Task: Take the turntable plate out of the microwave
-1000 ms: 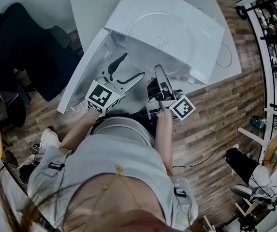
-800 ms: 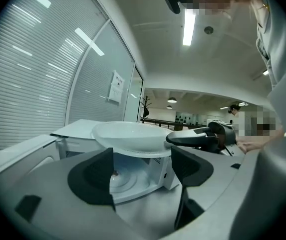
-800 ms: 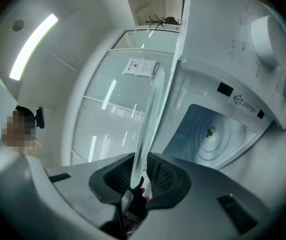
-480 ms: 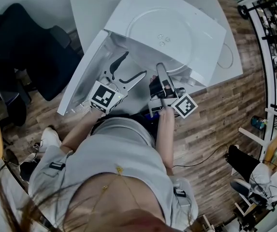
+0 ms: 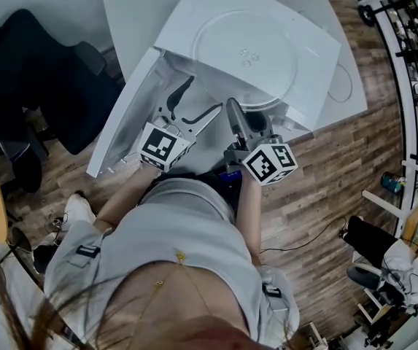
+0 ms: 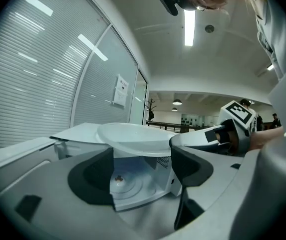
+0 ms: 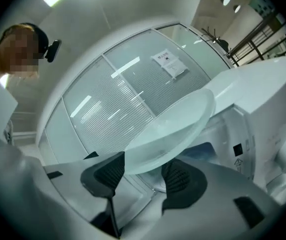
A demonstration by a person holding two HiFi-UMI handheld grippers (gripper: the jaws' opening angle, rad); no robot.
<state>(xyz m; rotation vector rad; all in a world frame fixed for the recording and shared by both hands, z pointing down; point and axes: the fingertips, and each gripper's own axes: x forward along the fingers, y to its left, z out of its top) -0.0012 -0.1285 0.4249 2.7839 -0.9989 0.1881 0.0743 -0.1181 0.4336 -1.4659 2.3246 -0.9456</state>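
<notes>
The clear glass turntable plate (image 5: 245, 49) lies on top of the white microwave (image 5: 318, 57), its near rim jutting over the front edge. My right gripper (image 5: 241, 117) is at that rim. In the right gripper view the plate (image 7: 177, 124) reaches between the two pads, but they stand apart from the glass; the jaws have just been opening. My left gripper (image 5: 198, 100) is open and holds nothing, pointing into the microwave's cavity, where the bare hub (image 6: 117, 180) shows. In the left gripper view the plate (image 6: 138, 134) sits above the cavity with the right gripper (image 6: 202, 139) beside it.
The microwave door (image 5: 121, 115) hangs open to the left. The microwave stands on a white table (image 5: 136, 13). A black chair (image 5: 41, 79) is at the left, and a metal railing (image 5: 413, 42) at the right over wooden floor.
My right gripper has rolled so its marker cube faces up, and its jaws have spread off the plate rim. The plate stays on the microwave's top. The left gripper has hardly moved.
</notes>
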